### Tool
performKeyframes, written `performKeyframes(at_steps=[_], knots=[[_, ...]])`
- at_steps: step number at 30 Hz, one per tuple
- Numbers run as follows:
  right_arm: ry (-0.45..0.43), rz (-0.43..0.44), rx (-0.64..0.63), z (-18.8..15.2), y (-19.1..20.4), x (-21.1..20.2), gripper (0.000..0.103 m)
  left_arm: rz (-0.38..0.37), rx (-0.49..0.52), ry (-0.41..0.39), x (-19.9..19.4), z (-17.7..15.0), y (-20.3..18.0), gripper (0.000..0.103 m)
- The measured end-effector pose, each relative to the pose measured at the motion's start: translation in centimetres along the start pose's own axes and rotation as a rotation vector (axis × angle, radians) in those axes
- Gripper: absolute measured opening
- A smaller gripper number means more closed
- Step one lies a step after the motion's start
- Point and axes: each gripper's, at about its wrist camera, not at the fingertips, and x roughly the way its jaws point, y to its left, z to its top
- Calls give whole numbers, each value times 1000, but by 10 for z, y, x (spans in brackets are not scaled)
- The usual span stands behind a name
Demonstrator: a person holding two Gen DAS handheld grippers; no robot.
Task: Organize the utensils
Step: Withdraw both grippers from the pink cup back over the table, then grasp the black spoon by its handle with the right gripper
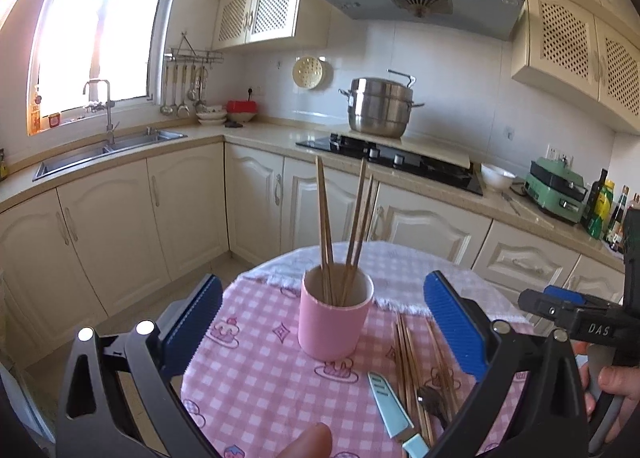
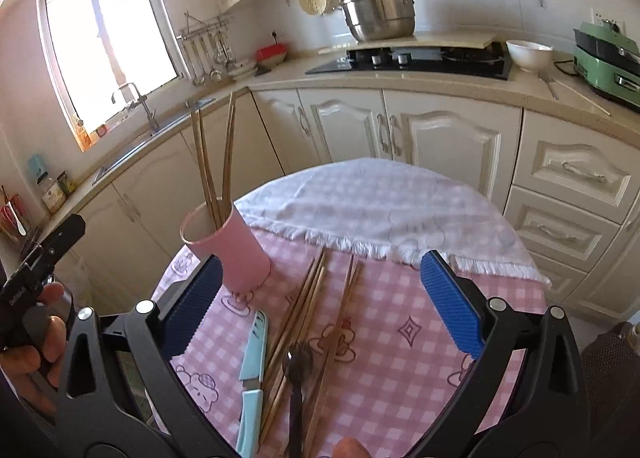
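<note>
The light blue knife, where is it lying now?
The light blue knife lies on the checked tablecloth, left of the loose chopsticks and nearer the camera than the pink cup.

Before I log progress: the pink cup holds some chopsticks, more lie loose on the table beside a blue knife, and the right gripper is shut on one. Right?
Not quite. The right gripper is open, its jaws wide apart and empty, as the right wrist view shows. The rest holds: the pink cup holds some chopsticks, and more lie loose on the table beside the blue knife.
</note>
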Motion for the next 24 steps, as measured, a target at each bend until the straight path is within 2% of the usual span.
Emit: performKeyframes(at_steps=[6, 10, 13, 17, 20, 24], knots=[[44, -21, -2, -9, -4, 10, 97, -10, -19, 38, 8, -10, -2, 99], [152, -52, -1, -30, -13, 34, 97, -15, -14, 74, 16, -19, -5, 99], [208, -60, 2, -46, -19, 47, 96, -13, 5, 129, 30, -30, -8, 99], [277, -54, 15, -66, -24, 61, 84, -22, 7, 190, 43, -46, -8, 99], [302, -24, 22, -75, -24, 64, 72, -28, 10, 240, 52, -61, -10, 99], [352, 45, -25, -85, -9, 64, 49, -22, 6, 285, 60, -78, -11, 99]])
